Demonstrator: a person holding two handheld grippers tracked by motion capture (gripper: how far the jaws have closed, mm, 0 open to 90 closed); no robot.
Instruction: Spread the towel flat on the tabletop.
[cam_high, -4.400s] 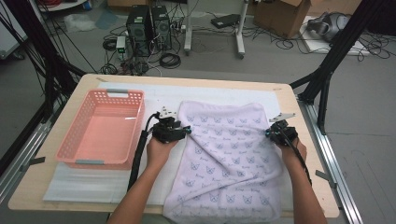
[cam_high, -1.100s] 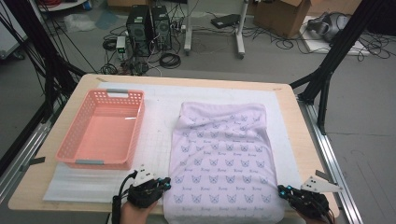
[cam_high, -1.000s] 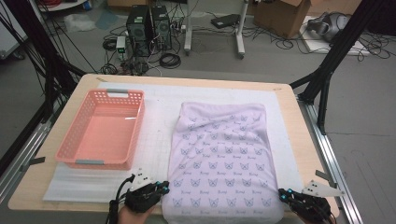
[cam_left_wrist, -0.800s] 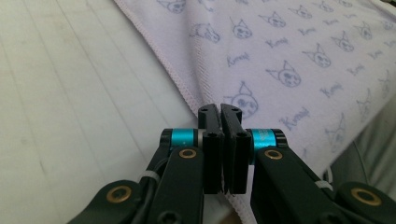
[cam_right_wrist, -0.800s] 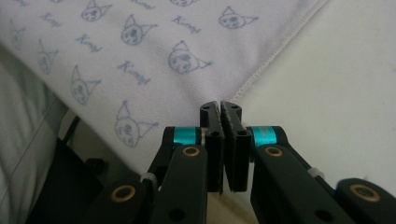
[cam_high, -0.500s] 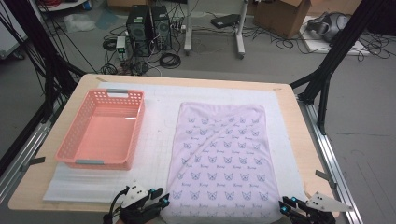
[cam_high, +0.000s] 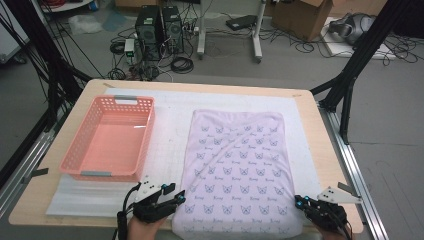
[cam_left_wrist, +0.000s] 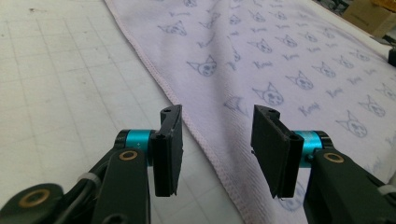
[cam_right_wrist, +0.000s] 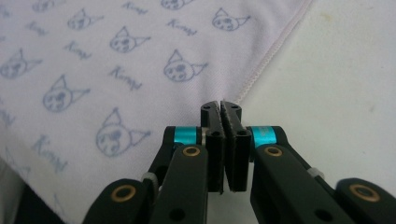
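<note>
**Grippers at the near corners of the cloth**

The left gripper (cam_high: 176, 199) stands released, its jaws having just been opening, with the cloth's (cam_high: 237, 165) hem lying beneath the gap and nothing pinched. The right gripper (cam_high: 300, 202) is clenched, its jaws just closed, pads together above the cloth's other near edge, holding nothing. The cloth lies flat on the worktop (cam_high: 320, 150). Farther left sits a pink basket (cam_high: 80, 150).
</note>
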